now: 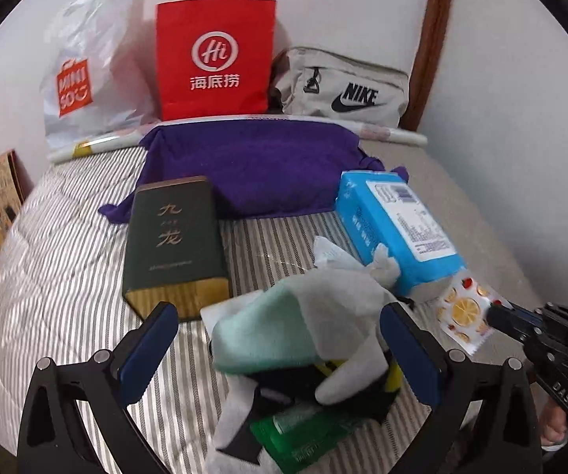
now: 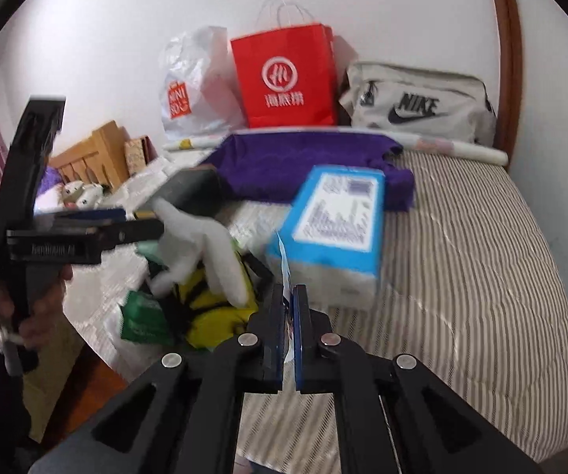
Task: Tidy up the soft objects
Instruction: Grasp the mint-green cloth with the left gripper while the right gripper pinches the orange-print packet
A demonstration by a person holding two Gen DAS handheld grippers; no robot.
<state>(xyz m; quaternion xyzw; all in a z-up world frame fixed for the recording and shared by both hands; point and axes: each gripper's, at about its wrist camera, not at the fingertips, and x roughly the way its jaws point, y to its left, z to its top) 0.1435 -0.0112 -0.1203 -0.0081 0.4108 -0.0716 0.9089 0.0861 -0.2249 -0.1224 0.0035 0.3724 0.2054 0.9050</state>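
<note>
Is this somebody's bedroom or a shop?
Most likely a bedroom. Everything sits on a bed with a striped quilt, there is a wooden headboard beside stuffed toys, and shopping bags like the red paper bag lean against the wall.

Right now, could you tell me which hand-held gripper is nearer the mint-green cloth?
Left. The left hand-held gripper is open around the mint-green cloth; the right hand-held gripper, shut on a fruit-print packet, sits off to its right.
</note>
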